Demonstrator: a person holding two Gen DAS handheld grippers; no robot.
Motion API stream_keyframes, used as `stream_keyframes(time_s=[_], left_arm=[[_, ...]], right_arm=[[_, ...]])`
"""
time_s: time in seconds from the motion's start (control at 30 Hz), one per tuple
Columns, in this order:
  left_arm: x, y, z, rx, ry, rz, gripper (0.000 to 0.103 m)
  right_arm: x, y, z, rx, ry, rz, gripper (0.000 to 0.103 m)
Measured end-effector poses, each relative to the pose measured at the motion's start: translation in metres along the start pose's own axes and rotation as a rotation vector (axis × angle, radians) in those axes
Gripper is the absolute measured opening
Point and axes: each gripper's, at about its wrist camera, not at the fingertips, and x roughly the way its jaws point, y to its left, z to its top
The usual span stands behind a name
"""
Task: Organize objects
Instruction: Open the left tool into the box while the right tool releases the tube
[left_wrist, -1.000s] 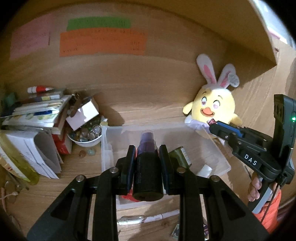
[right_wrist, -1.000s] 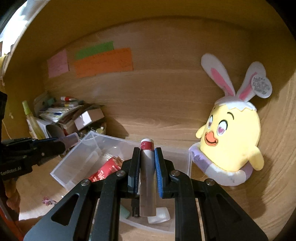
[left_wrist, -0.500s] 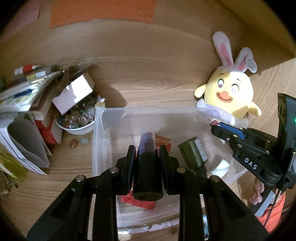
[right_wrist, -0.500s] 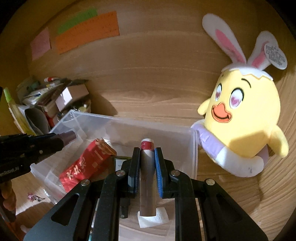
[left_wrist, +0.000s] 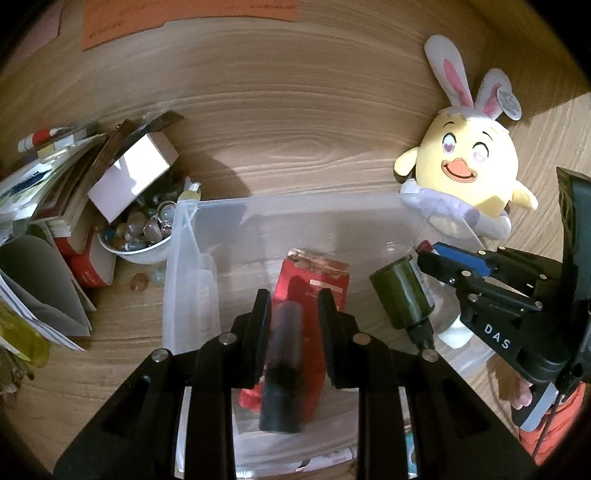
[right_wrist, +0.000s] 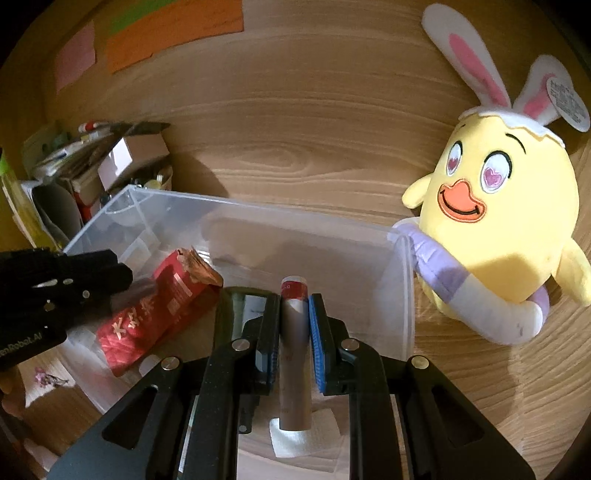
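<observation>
A red foil packet (left_wrist: 314, 291) and a dark green bottle (left_wrist: 400, 295) are held in the clear plastic bin (left_wrist: 295, 201), above which a blurred dark tube (left_wrist: 282, 365) is clamped by the left gripper (left_wrist: 293, 310) and a slim grey red-capped tube (right_wrist: 294, 350) by the right gripper (right_wrist: 294, 314).

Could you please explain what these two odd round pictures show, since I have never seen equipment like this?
No robot here: a person holds a two-finger grasping tool in each hand, and each carries a wide-angle camera looking along its fingers, hence the round, bent pictures.

In the left-hand view, the left tool is shut on a dark, blurred bottle; the right tool shows at the side. In the right-hand view, that tool is shut on a slim brownish tube with a red-banded cap.

Both hang over a clear plastic bin on a wooden surface. Inside lie a red packet and a dark green bottle. Beside it sit a yellow plush chick with bunny ears, a bowl of small stones and stacked books and papers.
</observation>
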Motion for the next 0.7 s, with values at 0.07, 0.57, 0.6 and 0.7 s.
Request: stream_keyframes(time_s=[0.07,0.57,0.6,0.7], left_arm=[[0.000,0.000,-0.001,0.005,-0.002,0.008,0.025],[-0.025,-0.007,-0.005,0.030,-0.043,0.023,0.057],[-0.028,-0.007,-0.005,0.029,-0.047,0.022,0.061],[-0.041,-0.008,-0.008,0.033,-0.066,0.022,0.069]], right_arm=[[0.000,0.001,0.000,-0.007,0.004,0.003,0.014],[-0.018,0.007,0.004,-0.011,-0.020,0.017,0.039],[-0.021,0.009,0.005,-0.013,-0.027,0.019,0.041],[-0.034,0.013,0.006,-0.015,-0.055,0.018,0.052]])
